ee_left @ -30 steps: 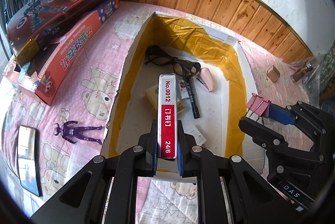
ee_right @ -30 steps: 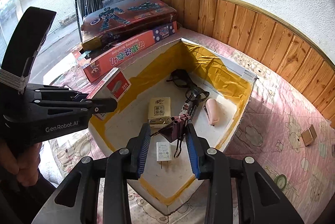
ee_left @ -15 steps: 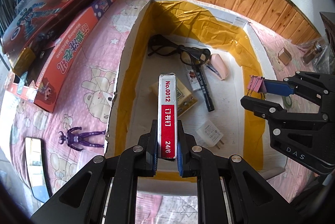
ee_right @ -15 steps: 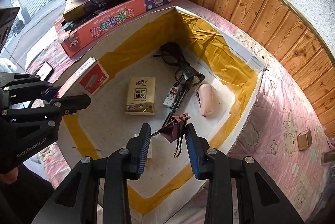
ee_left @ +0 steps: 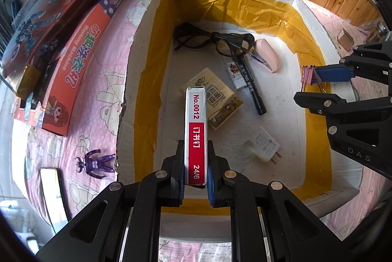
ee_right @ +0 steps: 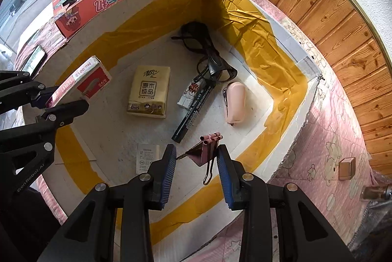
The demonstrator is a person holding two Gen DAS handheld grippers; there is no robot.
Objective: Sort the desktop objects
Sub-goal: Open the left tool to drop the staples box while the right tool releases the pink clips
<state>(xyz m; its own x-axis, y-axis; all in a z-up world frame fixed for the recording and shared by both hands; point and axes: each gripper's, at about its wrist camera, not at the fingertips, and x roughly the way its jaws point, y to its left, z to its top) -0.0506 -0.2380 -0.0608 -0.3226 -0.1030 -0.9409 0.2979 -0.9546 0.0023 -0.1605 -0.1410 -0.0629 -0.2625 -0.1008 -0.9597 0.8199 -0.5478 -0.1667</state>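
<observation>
A white foam box (ee_left: pixel 152 7) lined with yellow tape lies below both grippers. My left gripper (ee_left: pixel 195 164) is shut on a red and white staple box (ee_left: pixel 196 129), held edge-up over the near left part of the box floor. My right gripper (ee_right: pixel 197 156) is shut on a pink binder clip (ee_right: pixel 204 151), which hangs above the box's near right side. From the left wrist view the binder clip (ee_left: pixel 309 74) shows at the right gripper (ee_left: pixel 307 85). On the floor lie black glasses (ee_left: pixel 213 40), a pink stapler (ee_left: pixel 267 55), a black marker (ee_left: pixel 250 85), a tissue pack (ee_left: pixel 218 100) and a white charger (ee_left: pixel 263 147).
Two stacked toy boxes (ee_left: pixel 73 41) lie left of the foam box on the pink sheet. A purple figure (ee_left: pixel 96 162) and a phone (ee_left: pixel 52 191) sit near the left front corner. A small wooden cube (ee_right: pixel 346 167) rests on the right. Wood panelling runs behind.
Both grippers have sunk toward the foam box and tipped further downward, so the box fills more of each view. The staple box and the binder clip stay gripped.
</observation>
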